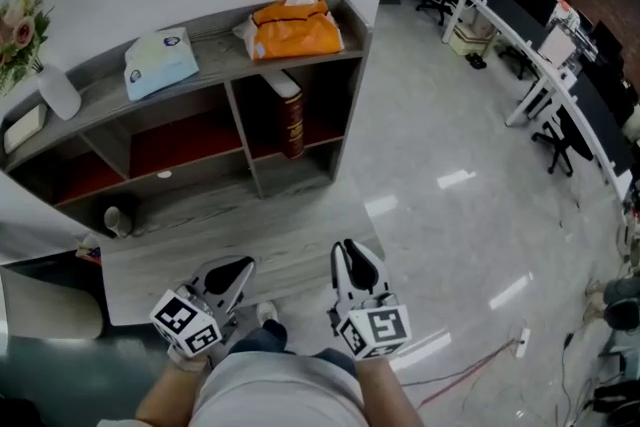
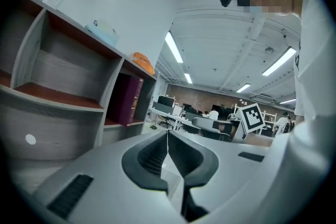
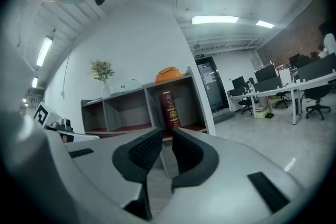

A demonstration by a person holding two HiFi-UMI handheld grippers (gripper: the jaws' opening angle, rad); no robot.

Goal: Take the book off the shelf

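A thick dark red book stands upright, alone, in the right-hand compartment of a low grey shelf with red boards. It also shows in the left gripper view as the book and in the right gripper view as the book. My left gripper and right gripper hang close to my body, well short of the shelf, pointing toward it. The left gripper has its jaws pressed together, empty. The right gripper is shut too, with nothing between its pads.
On the shelf's top lie an orange bag, a pale blue packet and a white vase of flowers. A grey board lies on the floor before the shelf. Office desks with monitors stand far right; cables cross the floor.
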